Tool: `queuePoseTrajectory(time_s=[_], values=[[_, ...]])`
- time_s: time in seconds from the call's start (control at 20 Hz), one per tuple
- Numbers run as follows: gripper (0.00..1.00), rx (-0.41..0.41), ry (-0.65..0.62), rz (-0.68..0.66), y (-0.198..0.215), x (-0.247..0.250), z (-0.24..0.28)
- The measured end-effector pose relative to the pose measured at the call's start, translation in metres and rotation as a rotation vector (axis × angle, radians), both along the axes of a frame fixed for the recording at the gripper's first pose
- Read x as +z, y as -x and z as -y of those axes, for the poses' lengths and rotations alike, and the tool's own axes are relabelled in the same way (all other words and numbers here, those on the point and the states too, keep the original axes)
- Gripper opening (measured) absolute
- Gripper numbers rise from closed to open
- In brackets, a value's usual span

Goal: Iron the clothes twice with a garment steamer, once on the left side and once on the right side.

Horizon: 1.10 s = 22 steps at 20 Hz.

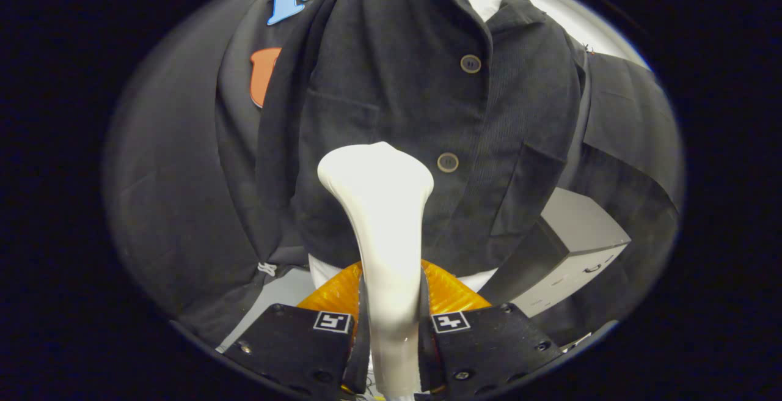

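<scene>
Both fingers of the tool point(391, 327) clamp the steamer point(382, 205) before the hanging jacket point(397, 83).

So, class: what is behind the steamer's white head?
Dark corduroy jacket fabric surrounds the steamer held in the tool; the patch directly behind the head is covered.

Gripper point(391, 327): both fingers clamp the white garment steamer point(382, 217) handle
Steamer head: against the dark corduroy jacket point(415, 114), just beside its lower button point(448, 162)
Jacket: hanging, buttoned
</scene>
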<state>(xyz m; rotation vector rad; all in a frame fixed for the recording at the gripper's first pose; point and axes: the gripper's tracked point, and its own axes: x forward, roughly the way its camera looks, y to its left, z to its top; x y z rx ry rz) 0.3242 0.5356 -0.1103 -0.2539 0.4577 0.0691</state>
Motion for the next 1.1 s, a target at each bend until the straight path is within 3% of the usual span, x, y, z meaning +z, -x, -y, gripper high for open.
queuePoseTrajectory(time_s=[0.6, 0.9, 1.1], values=[[0.35, 0.014, 0.061, -0.098, 0.005, -0.072, 0.01], [0.35, 0.028, 0.007, -0.11, 0.016, -0.061, 0.016], [0.35, 0.035, -0.037, -0.102, 0.034, -0.051, 0.052]])
